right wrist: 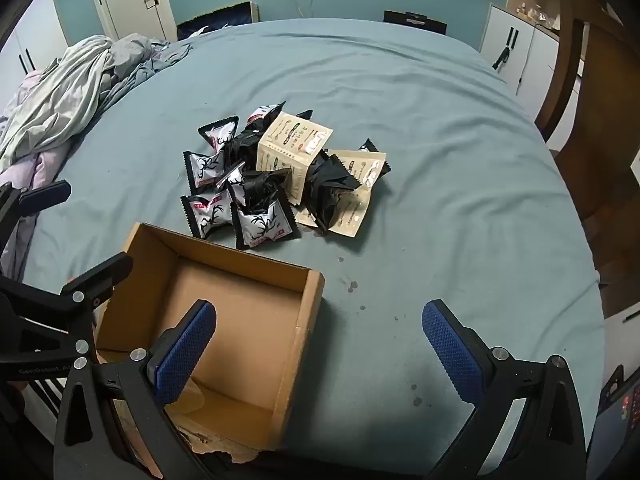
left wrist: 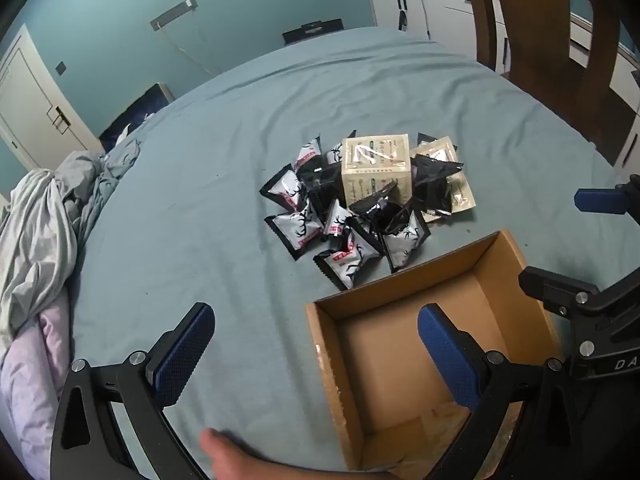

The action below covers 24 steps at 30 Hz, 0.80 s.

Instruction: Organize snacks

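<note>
The left gripper (left wrist: 316, 356) and the right gripper (right wrist: 320, 356) both hang low at the near edge of the bed (left wrist: 200, 240), fingers spread wide with nothing between them, which suits a start: neither has committed to a packet yet. Between them sits the cardboard box (right wrist: 308, 312), open-topped and bare inside, placed near so that anything picked up has only a short way to travel. Its near edge looks torn and ragged.

Just beyond the box's far wall lies the snack pile (left wrist: 360, 200): black-and-white antler-print packets (right wrist: 208, 210) heaped on the left and near side, all-black ones mixed through, and a beige packet (left wrist: 376, 168) propped up in the middle with flatter beige ones on the right. The heap overlaps itself, so the loose packets at its near rim are probably easiest to take first.

Crumpled bedding (right wrist: 80, 80) is bunched at the far left, well apart from the work.
</note>
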Each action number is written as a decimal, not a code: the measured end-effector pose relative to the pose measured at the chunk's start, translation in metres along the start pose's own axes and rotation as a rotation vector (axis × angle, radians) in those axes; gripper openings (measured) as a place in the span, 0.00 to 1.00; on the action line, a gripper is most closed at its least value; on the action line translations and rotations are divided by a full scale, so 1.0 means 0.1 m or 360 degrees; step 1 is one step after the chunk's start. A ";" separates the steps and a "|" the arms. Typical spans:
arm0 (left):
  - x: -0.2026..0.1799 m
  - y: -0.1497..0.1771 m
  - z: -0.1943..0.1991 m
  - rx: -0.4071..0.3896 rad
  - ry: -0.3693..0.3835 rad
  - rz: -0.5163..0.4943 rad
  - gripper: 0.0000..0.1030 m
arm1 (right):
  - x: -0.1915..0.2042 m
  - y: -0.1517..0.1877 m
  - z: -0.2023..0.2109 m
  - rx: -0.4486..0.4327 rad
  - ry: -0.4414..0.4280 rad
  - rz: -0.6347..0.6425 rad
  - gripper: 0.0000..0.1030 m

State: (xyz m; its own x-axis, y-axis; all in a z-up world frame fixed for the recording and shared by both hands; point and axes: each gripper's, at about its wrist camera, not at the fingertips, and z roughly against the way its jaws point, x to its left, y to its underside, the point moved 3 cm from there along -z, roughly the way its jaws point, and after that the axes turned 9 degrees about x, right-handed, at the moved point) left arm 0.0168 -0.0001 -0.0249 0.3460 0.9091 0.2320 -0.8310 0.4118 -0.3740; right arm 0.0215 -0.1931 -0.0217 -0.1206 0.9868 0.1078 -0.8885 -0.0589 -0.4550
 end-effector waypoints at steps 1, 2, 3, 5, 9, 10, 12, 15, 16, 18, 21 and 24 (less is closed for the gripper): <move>0.00 0.00 0.00 0.0004 0.0016 0.0002 1.00 | 0.00 0.00 0.01 -0.0005 0.0001 -0.0002 1.00; 0.00 0.00 -0.01 0.0010 0.0026 0.0005 1.00 | 0.00 0.01 0.01 -0.0009 0.0000 -0.0004 1.00; -0.01 0.00 -0.01 0.0015 0.0027 0.0006 1.00 | 0.00 0.01 0.02 -0.0014 0.0001 -0.0004 1.00; -0.02 -0.01 -0.02 0.0023 0.0015 0.0004 1.00 | 0.01 0.03 0.03 -0.0020 0.0003 -0.0004 1.00; -0.03 -0.04 0.04 0.0026 0.0013 0.0005 1.00 | 0.04 0.02 -0.01 0.0009 0.0012 0.0030 1.00; -0.04 -0.05 0.05 0.0023 0.0013 0.0004 1.00 | 0.02 0.02 -0.01 0.0011 0.0012 0.0031 1.00; -0.06 -0.08 0.06 0.0021 0.0009 0.0002 1.00 | -0.03 0.02 -0.01 0.0015 0.0007 0.0029 1.00; -0.03 -0.06 0.02 0.0011 0.0008 0.0002 1.00 | 0.05 0.03 -0.02 0.0012 0.0030 0.0038 1.00; 0.01 0.00 -0.01 0.0001 0.0010 0.0007 1.00 | 0.05 0.02 -0.02 0.0014 0.0030 0.0037 1.00; 0.02 0.00 -0.02 0.0008 0.0009 0.0008 1.00 | 0.06 0.02 -0.02 0.0016 0.0031 0.0039 1.00; 0.02 0.00 -0.02 0.0014 0.0002 0.0009 1.00 | 0.06 0.02 -0.02 0.0016 0.0033 0.0043 1.00; 0.02 0.00 -0.02 0.0013 0.0003 0.0010 1.00 | 0.06 0.02 -0.02 0.0018 0.0037 0.0046 1.00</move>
State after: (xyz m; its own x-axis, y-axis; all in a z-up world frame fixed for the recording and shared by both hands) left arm 0.0183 0.0022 -0.0260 0.3415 0.9118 0.2282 -0.8366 0.4055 -0.3683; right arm 0.0194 -0.1867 -0.0237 -0.1362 0.9879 0.0741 -0.8897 -0.0891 -0.4478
